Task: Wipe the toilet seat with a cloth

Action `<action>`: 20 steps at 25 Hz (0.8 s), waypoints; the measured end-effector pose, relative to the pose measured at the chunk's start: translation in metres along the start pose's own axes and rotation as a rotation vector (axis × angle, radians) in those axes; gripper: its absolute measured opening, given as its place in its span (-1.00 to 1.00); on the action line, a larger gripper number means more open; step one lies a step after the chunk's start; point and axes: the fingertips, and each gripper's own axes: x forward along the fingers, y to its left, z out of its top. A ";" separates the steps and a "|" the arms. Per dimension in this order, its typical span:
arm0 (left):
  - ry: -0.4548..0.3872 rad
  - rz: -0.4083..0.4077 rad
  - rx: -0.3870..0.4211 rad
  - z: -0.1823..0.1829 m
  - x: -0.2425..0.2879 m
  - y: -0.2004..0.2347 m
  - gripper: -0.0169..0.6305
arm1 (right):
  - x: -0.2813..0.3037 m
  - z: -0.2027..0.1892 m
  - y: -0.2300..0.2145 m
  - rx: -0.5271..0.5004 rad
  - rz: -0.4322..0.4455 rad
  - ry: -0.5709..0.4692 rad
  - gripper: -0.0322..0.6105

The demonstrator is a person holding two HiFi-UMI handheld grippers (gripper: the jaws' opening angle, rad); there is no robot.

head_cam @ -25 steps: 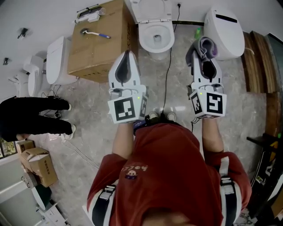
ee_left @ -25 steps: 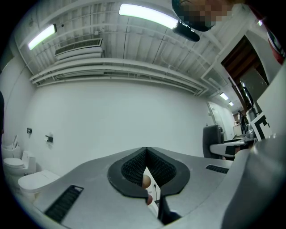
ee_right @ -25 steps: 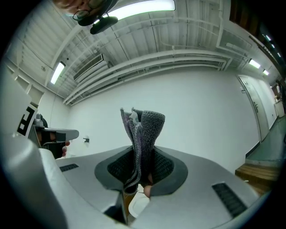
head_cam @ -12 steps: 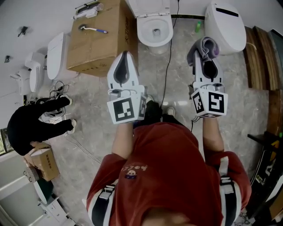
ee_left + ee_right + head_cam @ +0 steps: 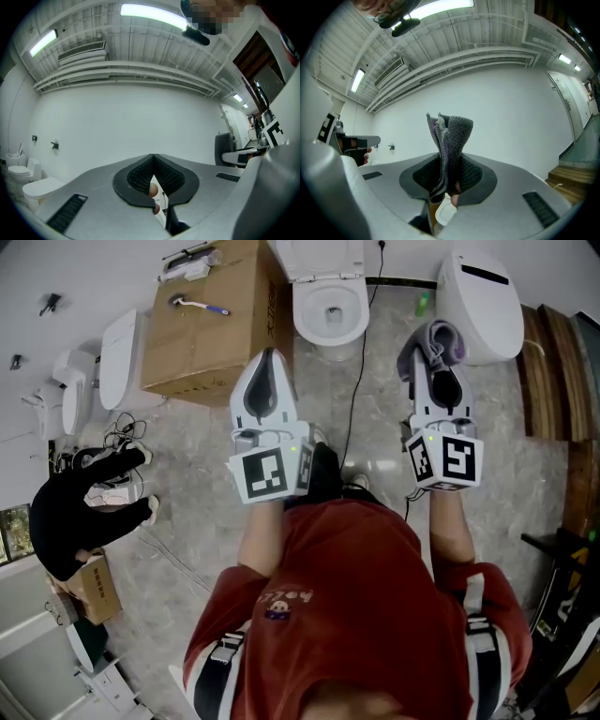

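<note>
Though only one cloth (image 5: 441, 337), two closed claws (image 5: 270, 357) (image 5: 429, 357): left empty.

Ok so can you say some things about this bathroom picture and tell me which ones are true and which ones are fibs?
1. The right gripper holds a cloth. True.
2. The left gripper holds something too. False: its jaws are shut with nothing between them.
3. A brush lies on the cardboard box. True.
4. The toilet has its lid down. False: the lid stands up and the bowl is open.
</note>
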 end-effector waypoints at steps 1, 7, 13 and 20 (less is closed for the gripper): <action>-0.002 0.001 -0.002 -0.001 0.003 0.002 -0.91 | 0.004 0.000 0.001 -0.003 0.002 0.000 -0.67; -0.009 0.005 -0.023 -0.011 0.031 0.024 -0.91 | 0.041 -0.004 0.008 -0.024 0.007 0.002 -0.67; -0.025 -0.004 -0.052 -0.024 0.078 0.062 -0.91 | 0.098 -0.007 0.020 -0.058 -0.001 0.000 -0.67; -0.036 -0.028 -0.066 -0.037 0.150 0.120 -0.91 | 0.183 -0.013 0.044 -0.094 -0.030 0.010 -0.67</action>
